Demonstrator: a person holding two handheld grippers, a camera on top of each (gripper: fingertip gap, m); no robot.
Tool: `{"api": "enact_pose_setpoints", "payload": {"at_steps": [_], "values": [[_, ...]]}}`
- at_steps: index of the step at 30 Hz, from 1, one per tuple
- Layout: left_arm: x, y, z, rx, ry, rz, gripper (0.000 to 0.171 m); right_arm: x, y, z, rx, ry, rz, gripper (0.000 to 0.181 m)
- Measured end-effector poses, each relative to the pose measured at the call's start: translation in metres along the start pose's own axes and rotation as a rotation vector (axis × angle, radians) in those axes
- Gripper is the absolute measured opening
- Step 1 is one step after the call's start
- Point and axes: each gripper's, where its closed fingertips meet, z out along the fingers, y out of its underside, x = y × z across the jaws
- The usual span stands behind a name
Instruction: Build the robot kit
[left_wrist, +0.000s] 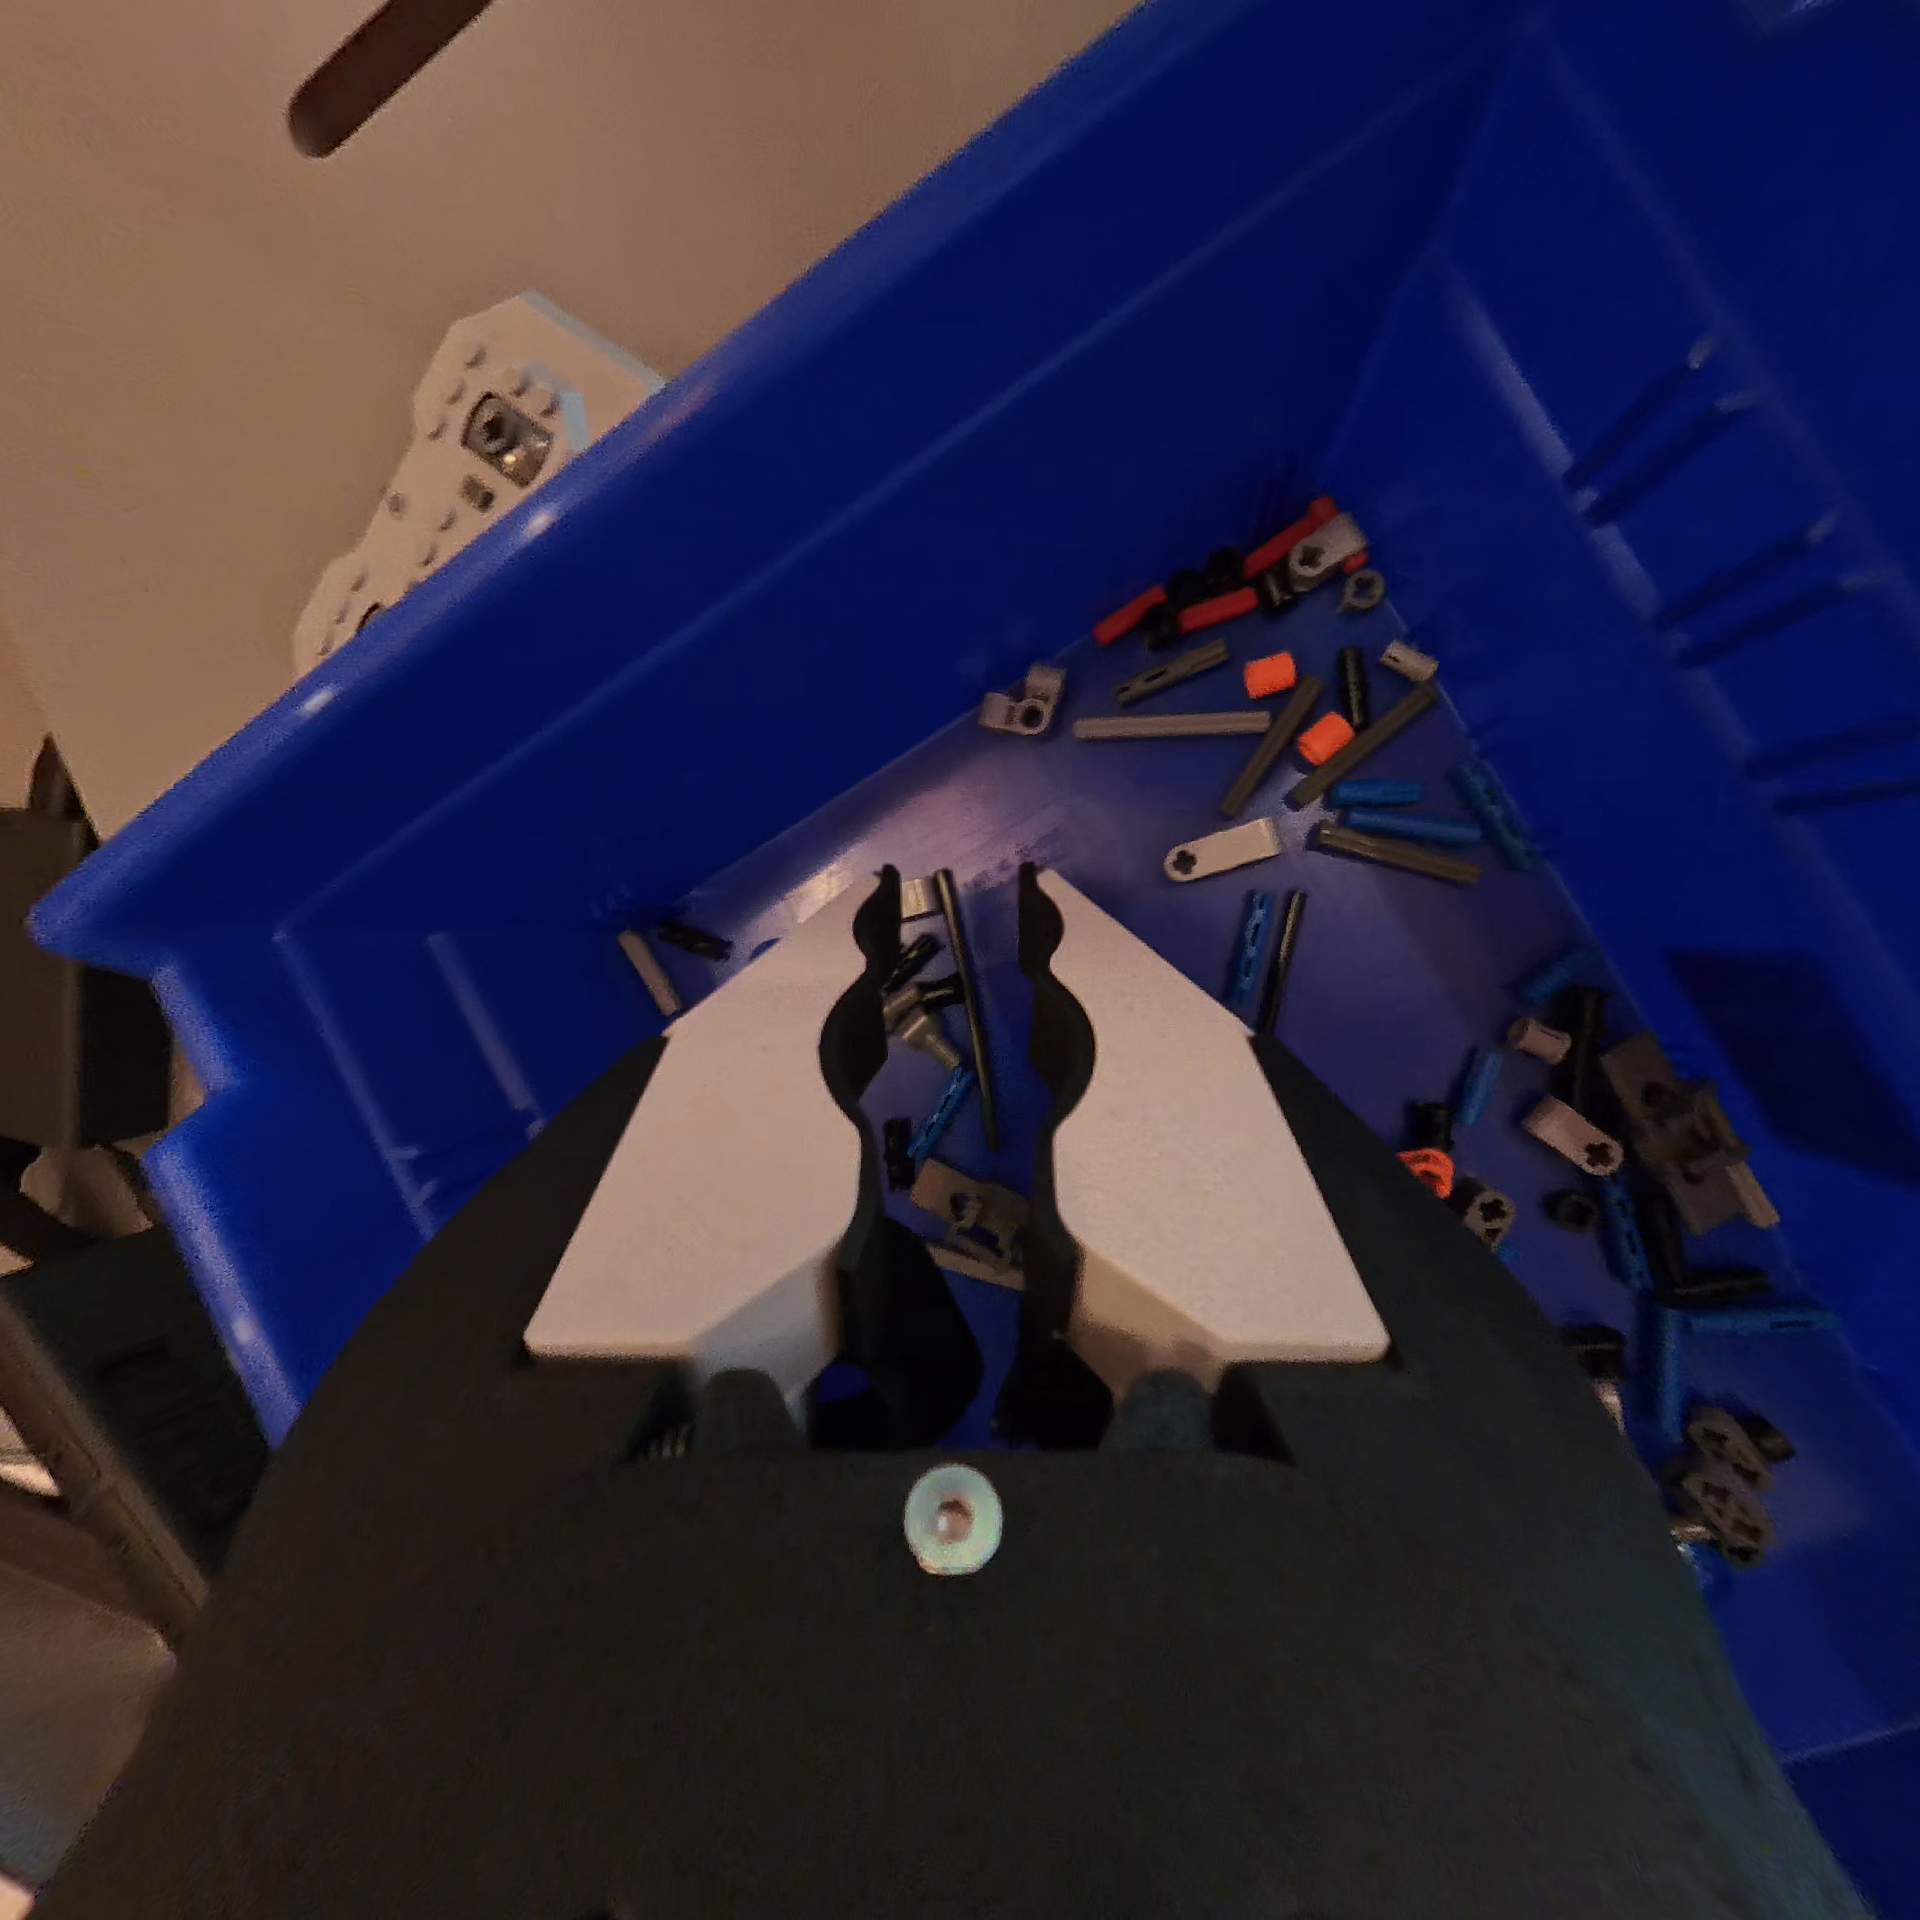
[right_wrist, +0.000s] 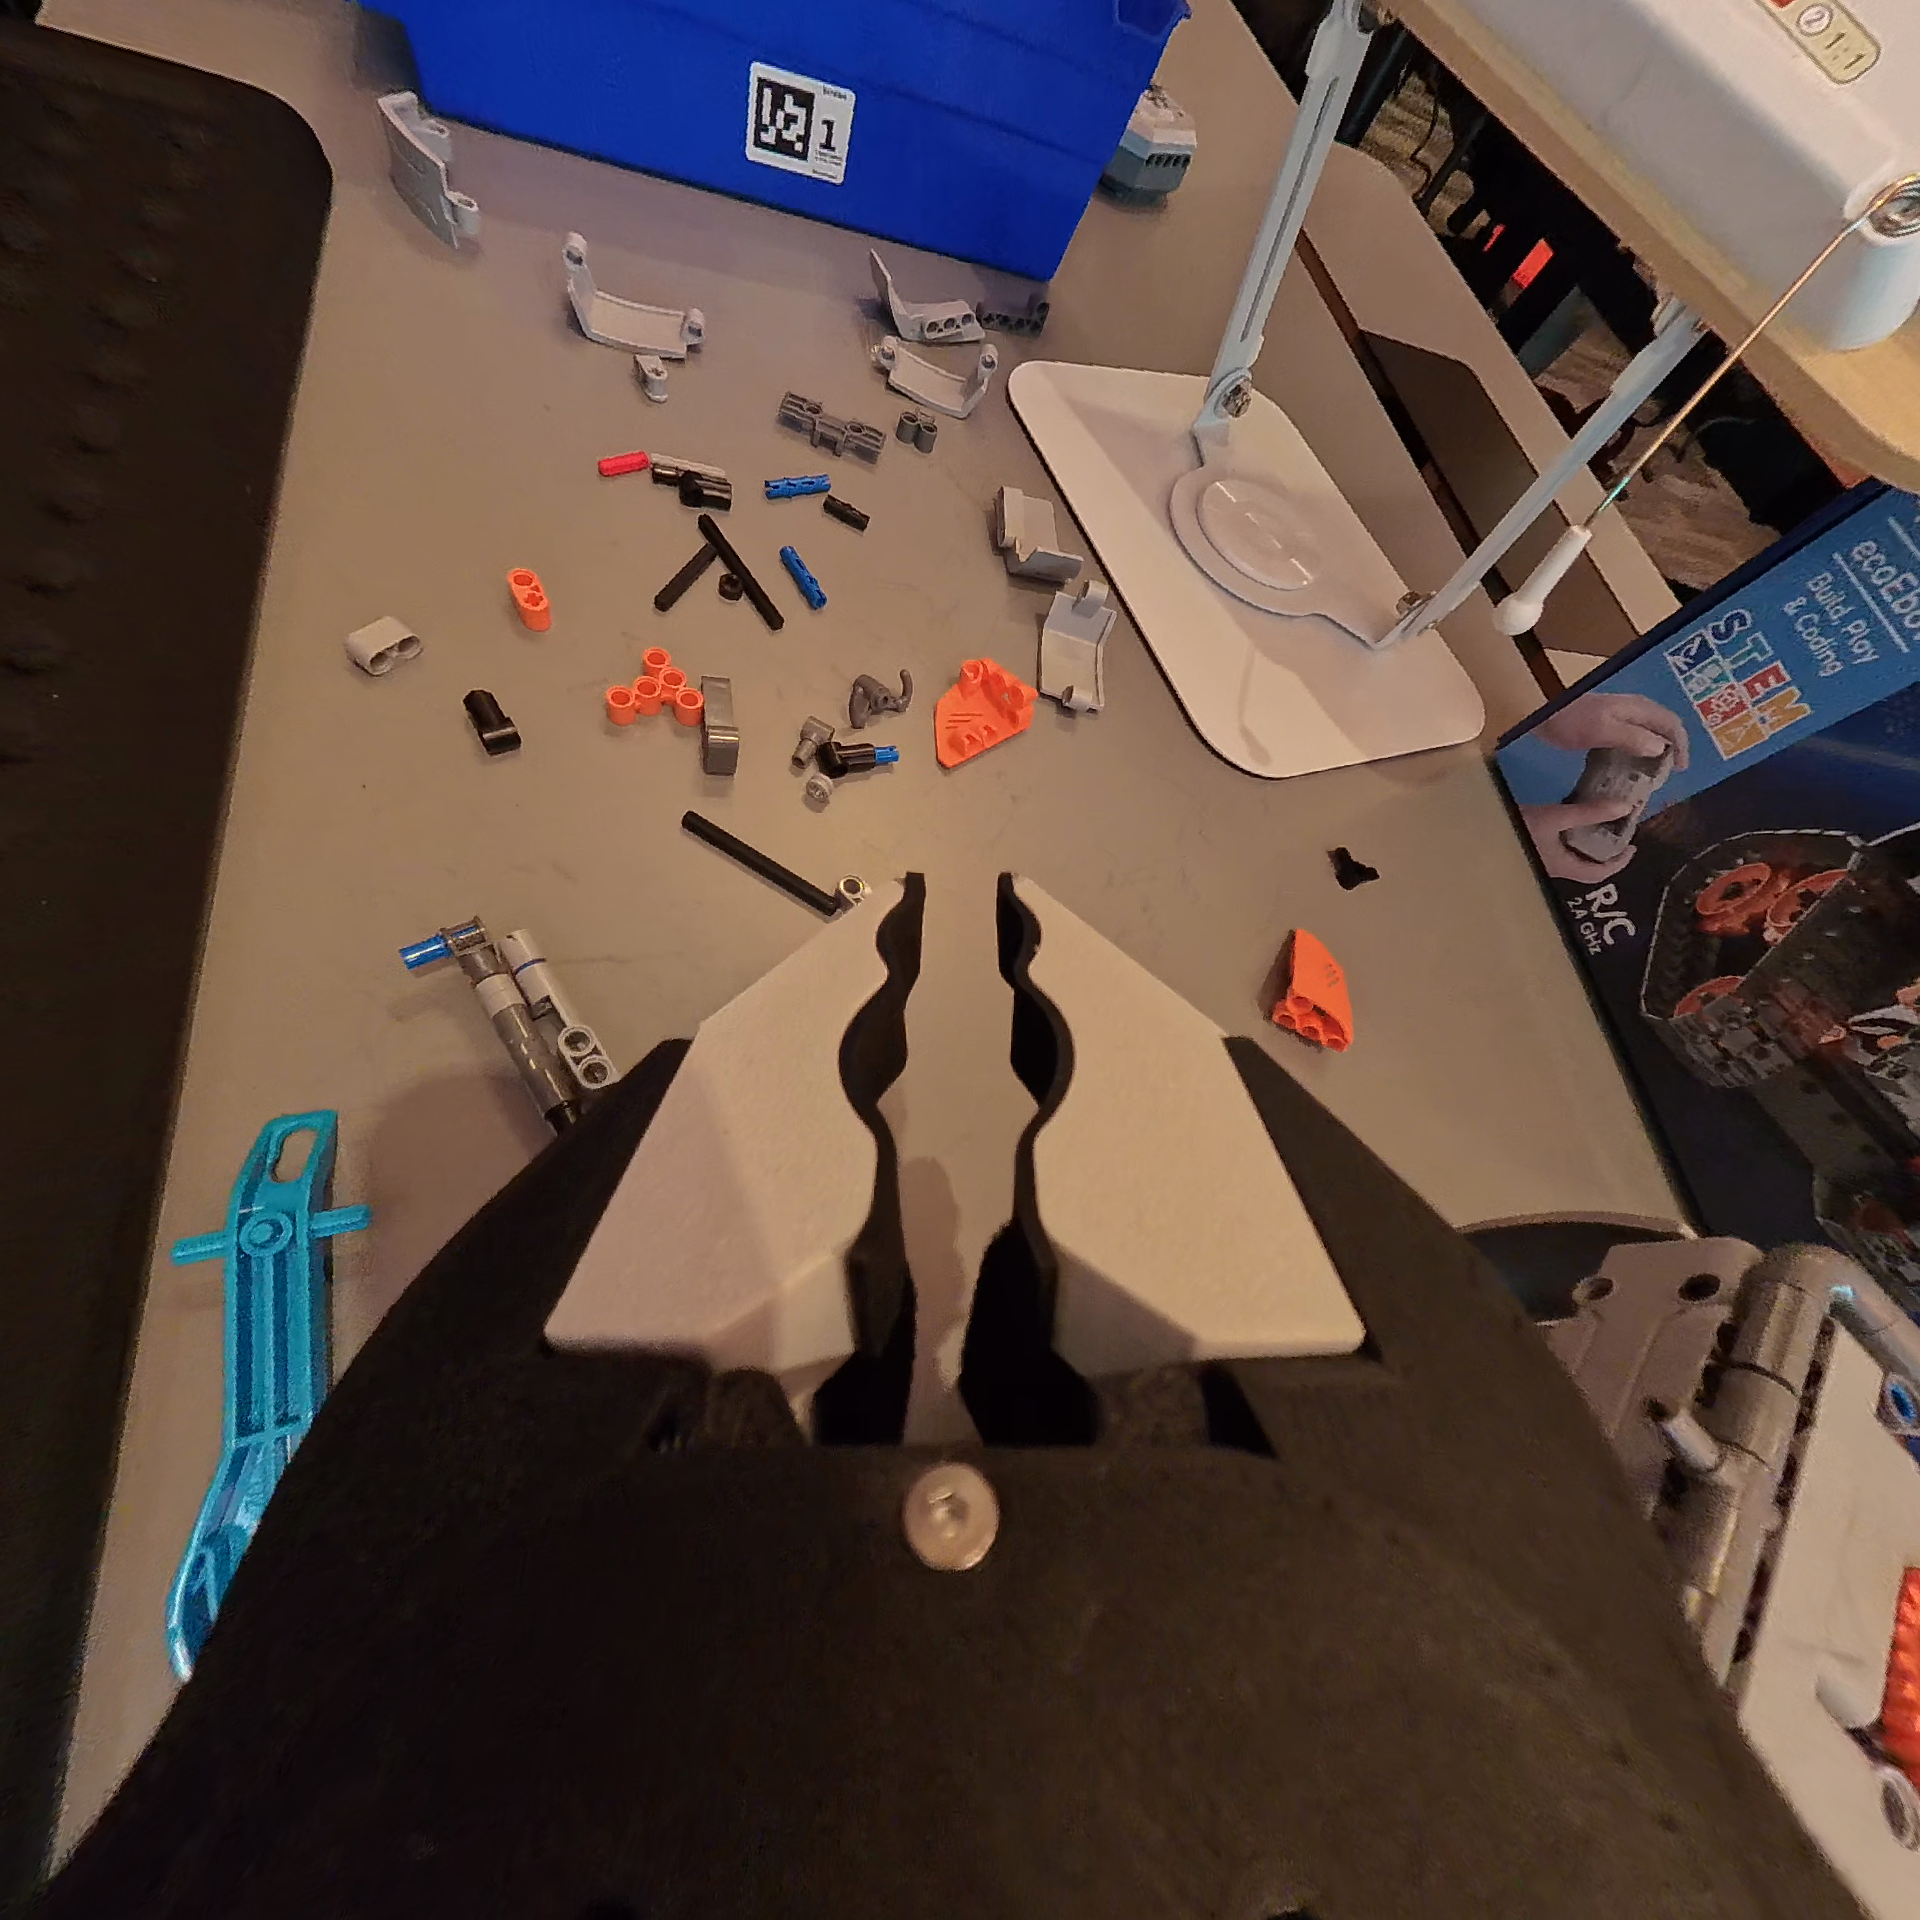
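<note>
My left gripper (left_wrist: 958, 883) is open and reaches down into a blue plastic bin (left_wrist: 831, 540). Between its fingers lie a thin black axle (left_wrist: 966, 1008), a grey pin (left_wrist: 920, 1023) and a small blue pin (left_wrist: 940, 1112) on the bin floor. It holds nothing. My right gripper (right_wrist: 958, 883) is open and empty above a grey table (right_wrist: 1091, 935). A long black axle (right_wrist: 758, 862) lies just left of its tips. An orange wedge piece (right_wrist: 1311, 992) lies to its right.
Several red, orange, grey and blue pins and axles (left_wrist: 1299, 717) fill the bin's far corner. Loose building parts (right_wrist: 727, 582) scatter over the table before the blue bin (right_wrist: 935, 114). A white lamp base (right_wrist: 1247, 571), a printed box (right_wrist: 1766, 831), a teal tool (right_wrist: 260, 1299) and a black mat (right_wrist: 125, 520) border it. My right fingertips sit around 50 cm from my left ones.
</note>
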Motion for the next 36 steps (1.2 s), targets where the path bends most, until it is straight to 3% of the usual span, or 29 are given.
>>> {"api": "enact_pose_setpoints", "payload": {"at_steps": [7,15,23,30,36], "values": [[0.031,0.002,-0.011,-0.039,0.141,0.151,0.018,0.007,0.0,0.001,0.002,0.019,0.02,0.012],[0.053,0.011,-0.004,-0.088,0.281,0.216,0.02,0.011,-0.022,0.013,0.022,0.067,0.009,0.011],[0.072,0.003,-0.004,-0.083,0.322,0.295,0.019,0.011,-0.025,0.027,0.013,0.059,0.008,0.011],[0.092,0.03,-0.025,-0.121,0.387,0.338,0.017,0.011,-0.025,0.026,0.022,0.054,0.007,0.011],[0.098,0.037,-0.023,-0.125,0.384,0.341,0.017,0.007,-0.027,0.027,0.026,0.041,-0.007,0.011]]}}
